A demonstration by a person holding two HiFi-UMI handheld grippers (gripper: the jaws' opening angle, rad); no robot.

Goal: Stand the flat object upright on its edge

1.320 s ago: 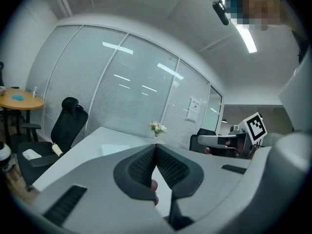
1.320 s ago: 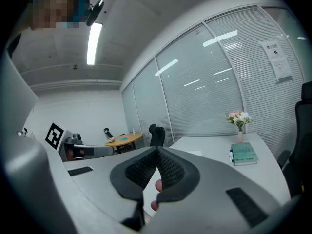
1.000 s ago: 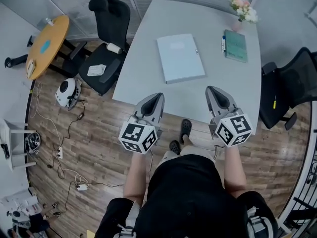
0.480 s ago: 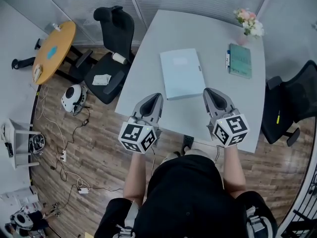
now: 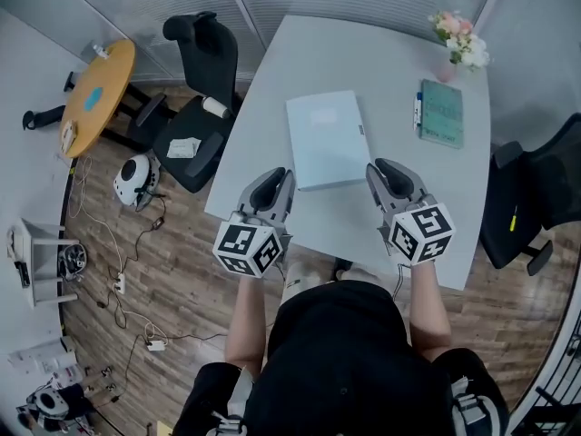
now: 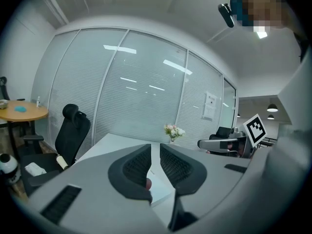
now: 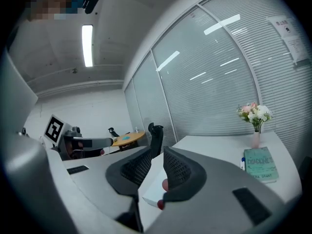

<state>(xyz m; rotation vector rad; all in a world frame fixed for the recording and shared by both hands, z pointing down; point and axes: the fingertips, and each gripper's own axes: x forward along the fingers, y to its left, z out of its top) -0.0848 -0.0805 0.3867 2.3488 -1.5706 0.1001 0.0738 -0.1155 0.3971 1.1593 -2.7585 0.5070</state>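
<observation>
Left of centre, the left gripper had just opened its jaws a crack, empty; the pale blue folder lay flat mid-frame (on the grey table); rightward, the right gripper had likewise just parted slightly, seemingly empty

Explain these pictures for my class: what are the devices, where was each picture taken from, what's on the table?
A person holds a two-jaw gripper in each hand: left gripper, right gripper. One picture looks down from a head camera; the other two come from cameras riding on each gripper, looking along its jaws. On the pale grey table are a flat pale blue folder, a teal book and a pink vase of flowers. Both grippers' jaws have just been opening, with nothing between them; nothing is held.
</observation>
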